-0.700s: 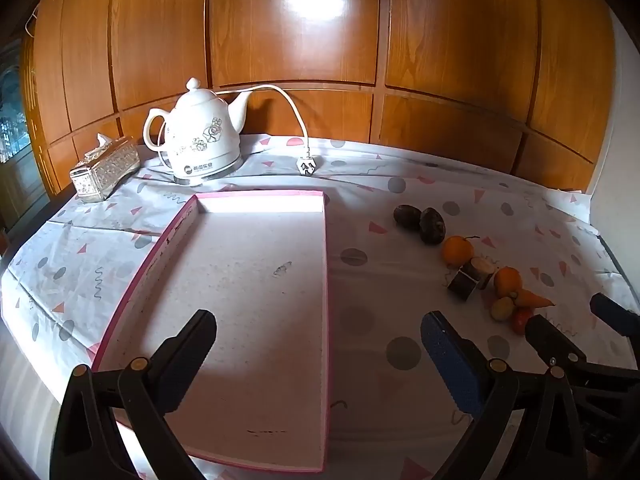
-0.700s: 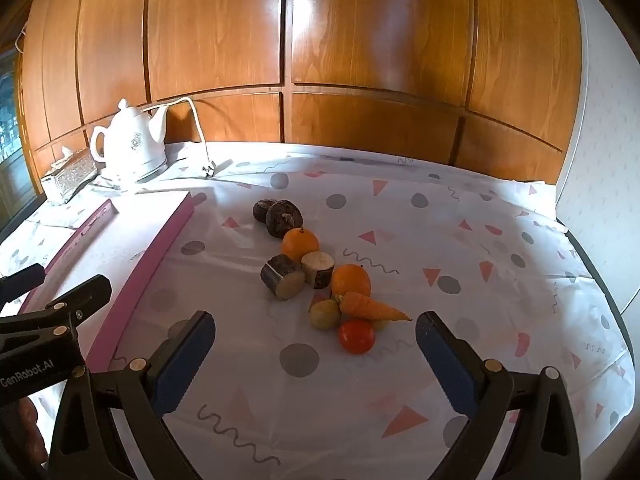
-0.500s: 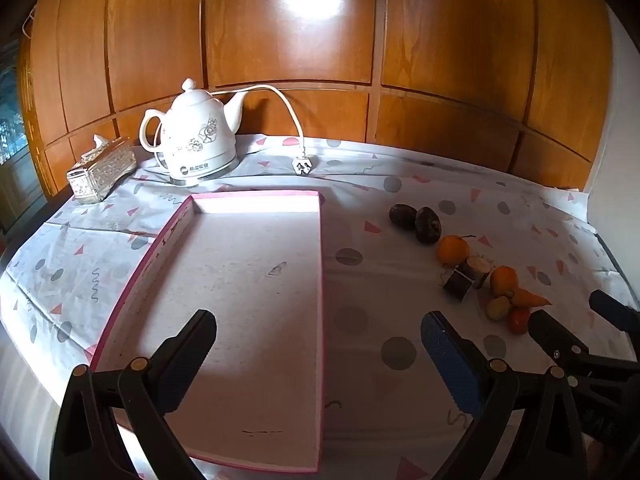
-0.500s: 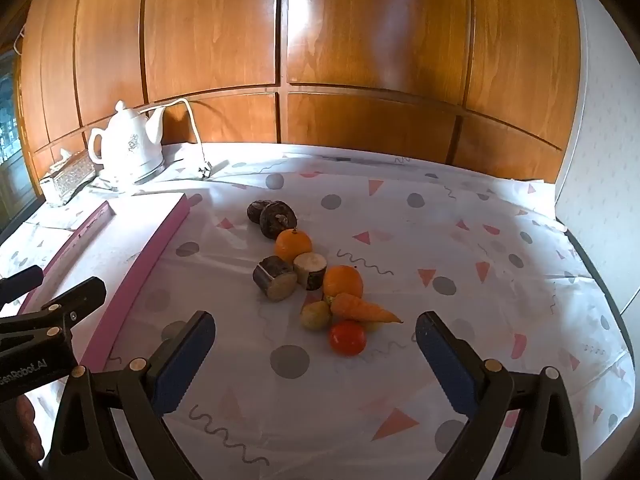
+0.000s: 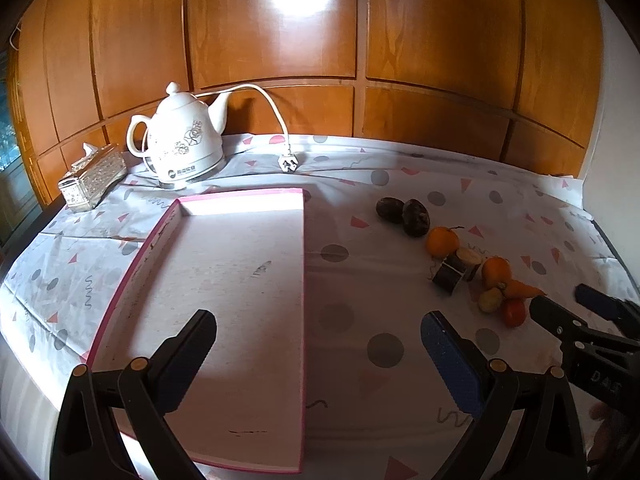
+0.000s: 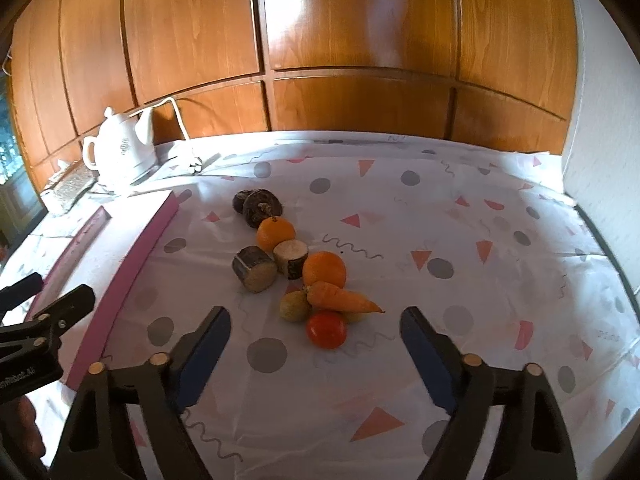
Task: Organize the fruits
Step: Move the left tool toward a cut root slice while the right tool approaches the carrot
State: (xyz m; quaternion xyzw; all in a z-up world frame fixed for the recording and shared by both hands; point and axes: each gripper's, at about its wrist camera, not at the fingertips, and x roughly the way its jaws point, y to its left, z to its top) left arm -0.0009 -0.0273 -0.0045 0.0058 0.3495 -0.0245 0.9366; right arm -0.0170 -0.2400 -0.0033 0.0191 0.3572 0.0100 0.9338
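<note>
A row of fruit lies on the patterned tablecloth: two dark passion fruits (image 6: 260, 208), two oranges (image 6: 276, 233) (image 6: 324, 269), two cut cane pieces (image 6: 254, 269), a carrot (image 6: 340, 298), a small yellow fruit (image 6: 295, 306) and a red tomato (image 6: 326, 329). The same row shows at the right in the left wrist view (image 5: 456, 256). A pink-rimmed white tray (image 5: 224, 280) lies empty to their left. My right gripper (image 6: 316, 340) is open, just before the tomato. My left gripper (image 5: 316, 344) is open above the tray's right rim.
A white electric kettle (image 5: 180, 148) with a loose cord and plug (image 5: 289, 164) stands at the back left beside a crystal tissue box (image 5: 92, 178). Wooden panelling closes the back. A white wall (image 6: 600, 140) stands at the right. The table's front edge is close.
Both grippers have drifted slightly, and the right gripper has come a little closer to the fruit. Nothing on the table has moved.
</note>
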